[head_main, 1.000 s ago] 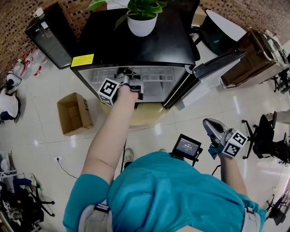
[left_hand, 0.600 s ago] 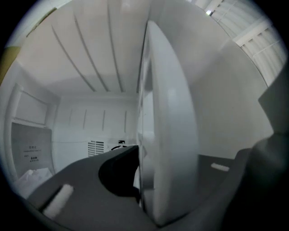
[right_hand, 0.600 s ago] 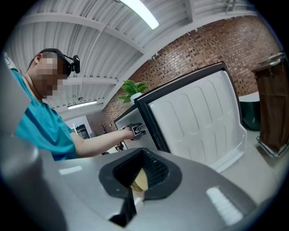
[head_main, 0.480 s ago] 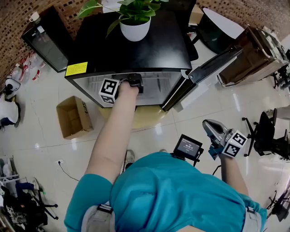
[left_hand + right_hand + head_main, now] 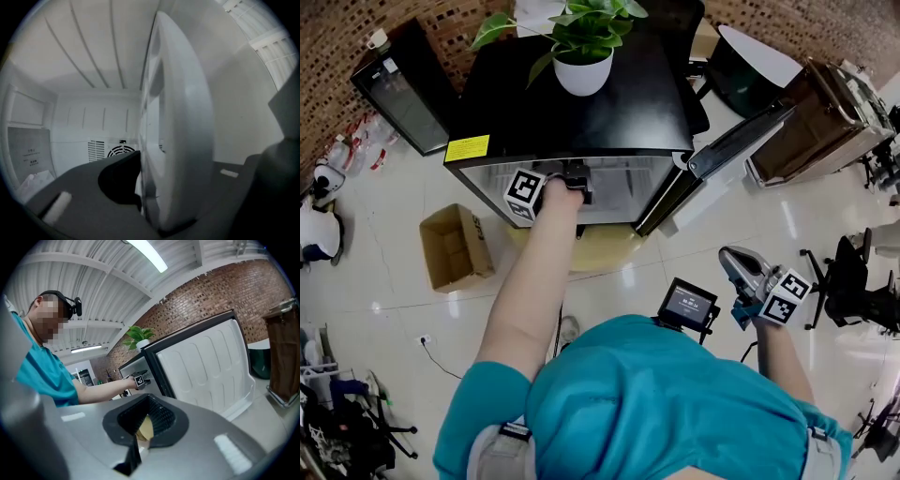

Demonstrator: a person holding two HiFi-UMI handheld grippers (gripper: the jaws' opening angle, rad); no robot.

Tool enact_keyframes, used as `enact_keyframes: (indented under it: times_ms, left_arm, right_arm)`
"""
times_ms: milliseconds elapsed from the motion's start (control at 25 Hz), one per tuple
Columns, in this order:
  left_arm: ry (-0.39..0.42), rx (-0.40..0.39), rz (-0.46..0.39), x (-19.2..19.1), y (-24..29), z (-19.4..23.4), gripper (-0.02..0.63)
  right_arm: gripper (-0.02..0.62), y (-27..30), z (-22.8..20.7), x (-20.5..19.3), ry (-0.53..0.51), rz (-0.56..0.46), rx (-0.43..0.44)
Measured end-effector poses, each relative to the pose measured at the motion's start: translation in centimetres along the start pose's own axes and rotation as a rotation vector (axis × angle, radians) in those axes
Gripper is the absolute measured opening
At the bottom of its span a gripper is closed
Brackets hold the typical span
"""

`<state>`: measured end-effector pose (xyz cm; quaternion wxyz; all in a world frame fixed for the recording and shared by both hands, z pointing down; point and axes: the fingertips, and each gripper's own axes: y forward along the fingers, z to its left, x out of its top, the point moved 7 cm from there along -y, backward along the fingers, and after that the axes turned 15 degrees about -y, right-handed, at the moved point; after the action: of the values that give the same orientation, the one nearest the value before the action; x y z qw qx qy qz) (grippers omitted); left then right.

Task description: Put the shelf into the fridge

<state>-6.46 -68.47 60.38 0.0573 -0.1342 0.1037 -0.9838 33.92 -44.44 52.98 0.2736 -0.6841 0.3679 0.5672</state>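
Observation:
My left gripper (image 5: 570, 180) reaches into the open front of the black fridge (image 5: 581, 103). In the left gripper view the white shelf (image 5: 178, 131) stands edge-on between the two dark jaws of the left gripper (image 5: 187, 192), inside the white fridge interior with its fan grille (image 5: 117, 151) at the back. The jaws are opening, and the shelf still fills the gap and touches both. My right gripper (image 5: 739, 267) hangs low at the right, away from the fridge. In its own view the right gripper (image 5: 140, 439) is shut with nothing held.
The fridge door (image 5: 736, 136) stands open to the right, its white inner liner (image 5: 206, 371) showing. A potted plant (image 5: 583, 56) sits on the fridge top. A cardboard box (image 5: 455, 246) lies on the floor at left, and a small screen (image 5: 689, 305) is near my waist.
My left gripper has gone slightly deeper into the fridge opening with the shelf. The right gripper has not moved.

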Motion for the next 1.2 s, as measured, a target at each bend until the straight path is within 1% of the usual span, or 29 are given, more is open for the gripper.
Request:
enact_keyframes:
  times_ms: [80, 160, 280, 360, 440, 480, 520, 560, 600, 640, 720, 800, 920, 1000, 1040, 1120, 1200]
  left_arm:
    - [-0.036, -0.021, 0.070, -0.2, -0.4, -0.2, 0.146]
    - [-0.051, -0.015, 0.126, -0.5, -1.7, -0.3, 0.140]
    - [-0.046, 0.022, 0.215, 0.0, -6.0, 0.0, 0.141]
    - [-0.039, 0.055, 0.302, 0.7, -9.1, -0.1, 0.140]
    - [-0.019, 0.076, 0.411, 0.9, -11.5, -0.6, 0.141]
    - [-0.003, 0.077, 0.469, 0.9, -13.0, -0.9, 0.116]
    - [0.020, 0.070, 0.523, 0.8, -15.0, -1.1, 0.097]
    - [0.050, 0.050, 0.574, 0.6, -17.5, -1.2, 0.095]
    - [0.089, 0.009, 0.623, 0.4, -20.1, -1.4, 0.083]
    - [0.130, -0.055, 0.675, 0.1, -22.5, -1.8, 0.065]
    - [0.183, -0.195, 0.767, -0.5, -26.0, -3.7, 0.060]
    - [0.206, -0.277, 0.826, -0.5, -28.6, -5.9, 0.055]
    - [0.278, -0.348, 0.885, -0.7, -32.5, -9.8, 0.055]
    - [0.359, -0.376, 0.908, -1.2, -35.4, -12.6, 0.054]
    - [0.404, -0.370, 0.911, -1.4, -37.0, -13.8, 0.049]
    - [0.497, -0.340, 0.911, -2.1, -40.6, -15.7, 0.037]
    - [0.566, -0.295, 0.893, -3.1, -44.7, -16.4, 0.026]
  right_arm:
    - [0.002, 0.0, 0.6, 0.4, -0.007, 0.002, -0.002]
    - [0.002, 0.0, 1.2, 0.7, -0.012, 0.003, -0.010]
    - [0.002, 0.4, 3.8, 1.1, -0.022, 0.002, -0.022]
    - [0.002, 1.2, 6.2, 1.3, -0.037, -0.010, -0.033]
    - [0.002, 1.9, 8.3, 1.6, -0.055, -0.036, -0.055]
    - [0.002, 1.9, 9.3, 1.5, -0.060, -0.047, -0.065]
    - [0.002, 1.6, 10.4, 1.2, -0.063, -0.056, -0.071]
    - [0.002, 0.8, 11.7, 0.4, -0.064, -0.065, -0.075]
    - [0.002, -0.3, 13.1, -0.7, -0.066, -0.076, -0.081]
    - [0.002, -1.5, 14.5, -1.8, -0.071, -0.089, -0.089]
    - [0.002, -3.4, 16.8, -3.6, -0.085, -0.123, -0.110]
    - [0.002, -4.3, 18.7, -4.5, -0.090, -0.146, -0.119]
    - [0.002, -5.6, 21.0, -4.6, -0.095, -0.154, -0.114]
    - [0.002, -6.9, 22.3, -3.7, -0.107, -0.164, -0.108]
    - [0.002, -7.6, 23.1, -3.2, -0.118, -0.172, -0.101]
    - [0.002, -9.5, 25.0, -2.4, -0.147, -0.186, -0.081]
    - [0.002, -12.2, 27.0, -2.7, -0.171, -0.197, -0.060]
